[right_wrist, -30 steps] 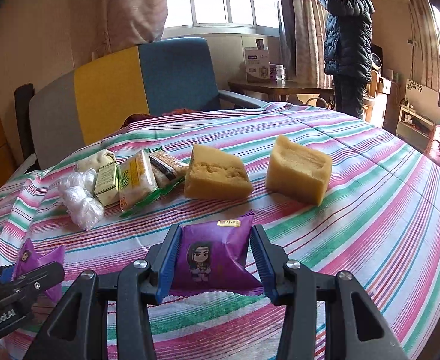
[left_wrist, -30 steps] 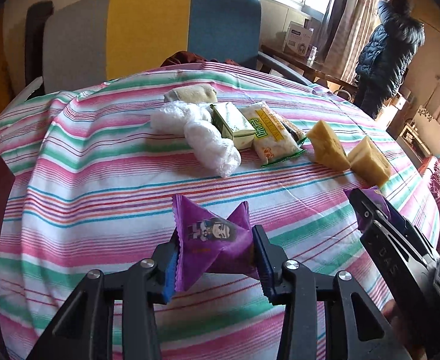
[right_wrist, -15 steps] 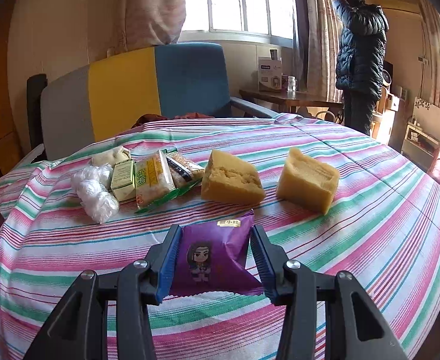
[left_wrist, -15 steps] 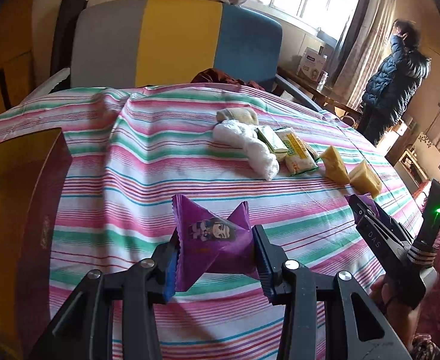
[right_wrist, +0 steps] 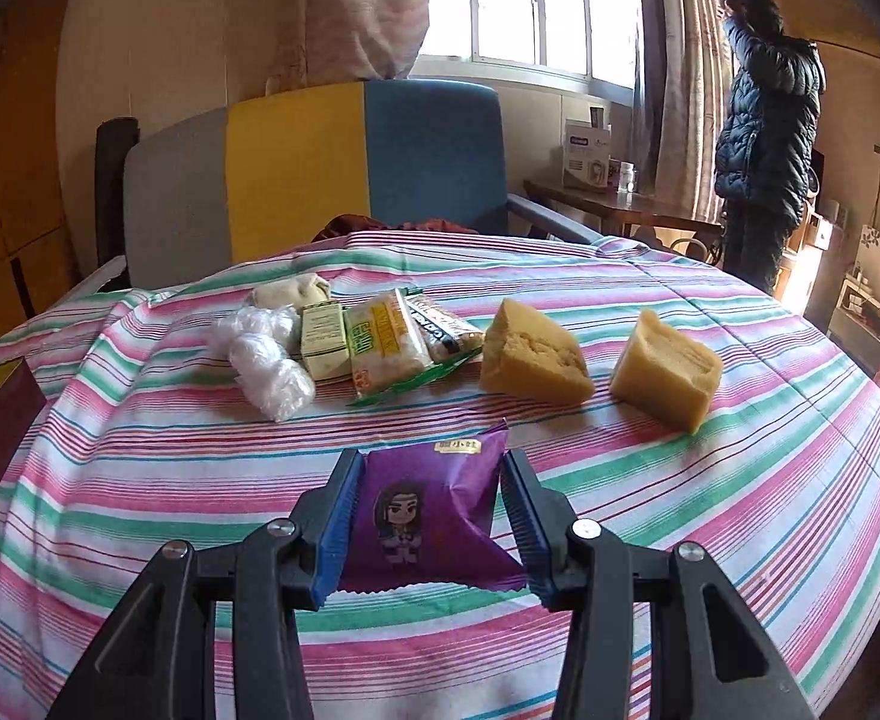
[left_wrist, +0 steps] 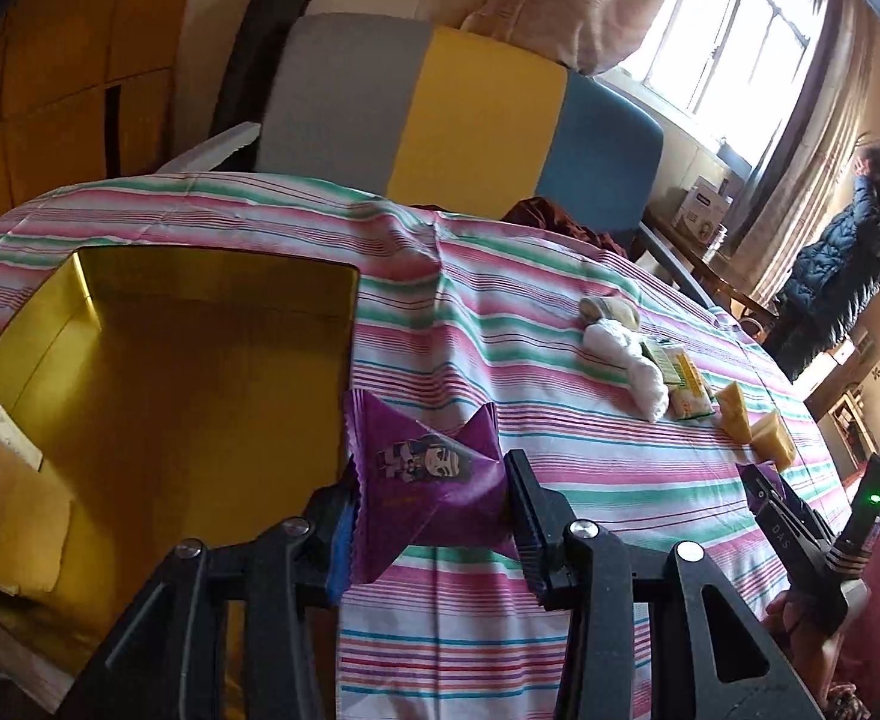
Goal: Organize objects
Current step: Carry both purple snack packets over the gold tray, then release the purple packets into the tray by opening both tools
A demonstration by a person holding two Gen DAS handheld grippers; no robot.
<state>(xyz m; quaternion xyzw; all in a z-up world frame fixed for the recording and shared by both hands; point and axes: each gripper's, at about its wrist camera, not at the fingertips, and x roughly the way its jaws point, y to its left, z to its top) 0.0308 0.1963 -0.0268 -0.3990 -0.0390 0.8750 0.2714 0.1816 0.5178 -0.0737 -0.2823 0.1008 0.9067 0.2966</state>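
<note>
Status of both tools: each hand-held gripper is clamped on a purple snack packet. The left hand-held gripper (left_wrist: 431,531) holds its purple packet (left_wrist: 425,474) tilted, above the near edge of the open gold-lined box (left_wrist: 212,300), which sits on the striped table (left_wrist: 560,432). A pale flat item (left_wrist: 5,498) lies inside the box at its left side.

The right hand-held gripper (right_wrist: 428,531) holds the second purple packet (right_wrist: 425,519) upright between its blue pads (right_wrist: 335,528), above the table (right_wrist: 740,480). In the left wrist view, the right hand-held gripper (left_wrist: 767,495) appears at the right edge, well apart from the box.

Remaining items lie in a row across the table: two white plastic-wrapped bundles (right_wrist: 263,360), a beige bun (right_wrist: 293,291), a green-white carton (right_wrist: 323,339), two wrapped snack bars (right_wrist: 389,345) and two yellow cake blocks (right_wrist: 533,354), (right_wrist: 665,369). The bundles, carton and bars touch one another; the cake blocks stand apart. A multicoloured chair (right_wrist: 314,168) stands behind the table.
</note>
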